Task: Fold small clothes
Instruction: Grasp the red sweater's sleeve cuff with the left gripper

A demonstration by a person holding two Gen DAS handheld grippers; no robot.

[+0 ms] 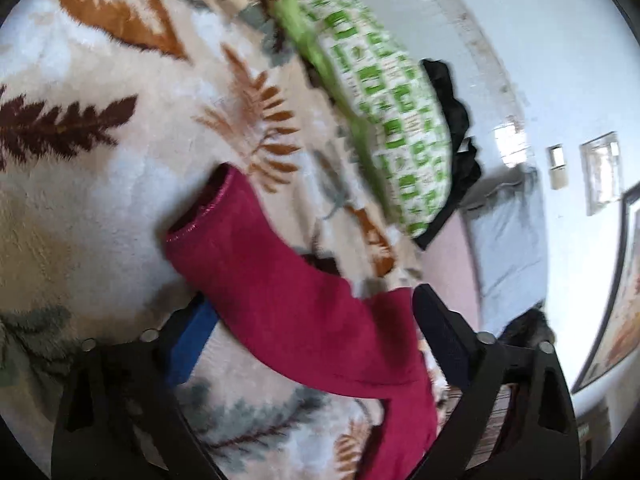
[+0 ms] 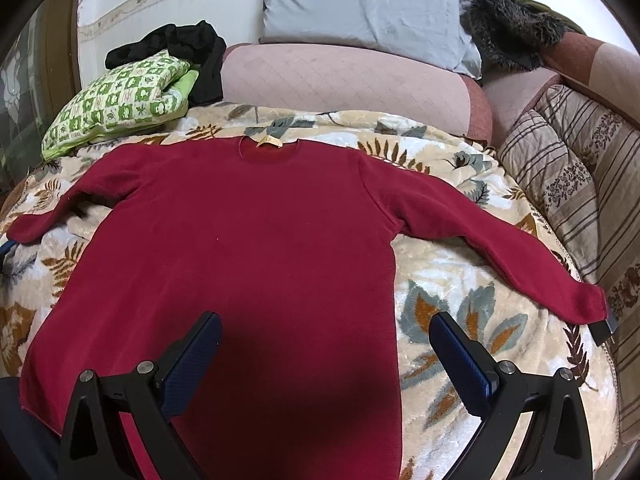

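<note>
Red sweater (image 2: pixel 248 232) lies flat, face up, on the leaf-print blanket (image 2: pixel 460 280) over the bed, collar at the far side, hem near, both sleeves spread out to left and right. No fold in it yet, so I judge this the opening step — taking the left sleeve.

Left sleeve (image 1: pixel 280 280) runs between the left claw's (image 1: pixel 304 320) two fingers, cuff lying further out on the blanket. Jaws stand wide and the pads don't press the cloth (the view is motion-blurred, so fine contact is hard to read). Nothing held.

Right claw (image 2: pixel 324 360) hangs over the lower body of the sweater near the hem, tilted down, jaws wide, empty — one finger over red cloth, the other over blanket just past the sweater's right edge.

Next move, as I read it: shut the left claw on the sleeve and carry it in across the chest; the right claw could pin the body so it doesn't drag.

Outward: green check pillow (image 2: pixel 120 100) and black garment (image 2: pixel 192 52) far left, grey pillow (image 2: pixel 360 4) at the far end.
</note>
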